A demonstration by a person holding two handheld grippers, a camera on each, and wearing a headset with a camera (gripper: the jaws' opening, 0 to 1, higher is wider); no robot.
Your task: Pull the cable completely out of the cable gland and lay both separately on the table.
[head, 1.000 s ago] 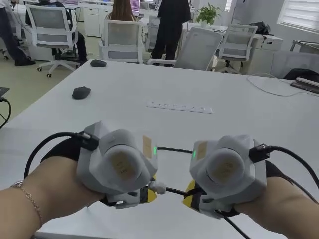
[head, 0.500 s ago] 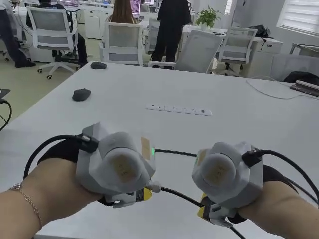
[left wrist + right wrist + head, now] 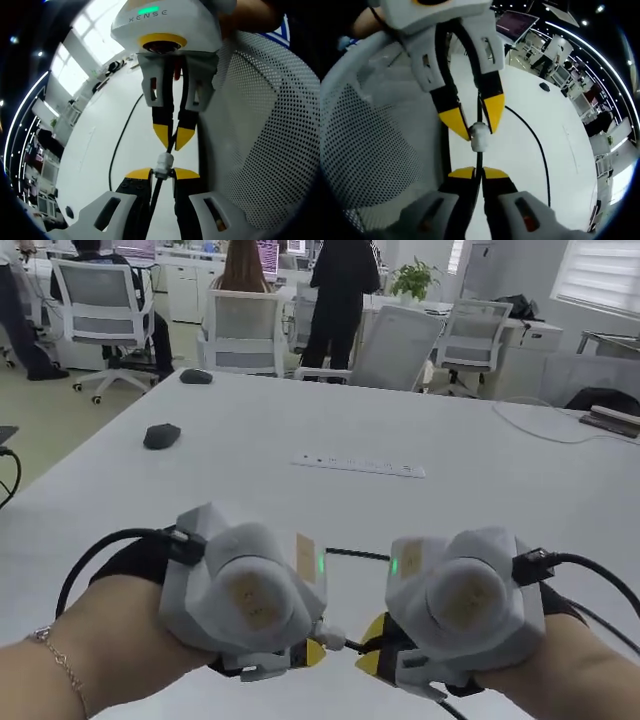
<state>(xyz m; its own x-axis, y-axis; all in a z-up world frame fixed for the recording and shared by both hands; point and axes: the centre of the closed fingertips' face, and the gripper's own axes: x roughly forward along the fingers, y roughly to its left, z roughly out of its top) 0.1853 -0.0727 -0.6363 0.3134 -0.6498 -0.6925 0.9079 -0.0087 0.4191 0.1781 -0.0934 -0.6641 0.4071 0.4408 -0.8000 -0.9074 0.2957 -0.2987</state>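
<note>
A: Start at your left. What did you have there?

B: My left gripper (image 3: 162, 173) was clenched on the cable gland (image 3: 480, 136). Its white body was pinched right at my yellow tips, over the near part of the table (image 3: 300, 410).

A: Which way did it point?

B: Its long axis ran crosswise in front of me, left to right, in line with the cable (image 3: 479, 159). One end faced back between my left jaws and the other faced my right hand. The cable was still threaded through it. It ran in between my left jaws and came out on the far side.

A: What had changed from half a second before?

B: Back then a plain stretch of cable showed between my two grippers, and the right one sat farther out and lower. Now that gap had closed. The two sets of tips faced each other nearly nose to nose, with only a short bit of cable between them. My left jaws had kept their hold on the gland.

A: And the right jaws?

B: My right gripper (image 3: 479, 173) was pressed together on the cable, just beside the gland, the tips parted by no more than the cable's own thickness. A length of black cable curved away across the table beyond my hands.
</note>
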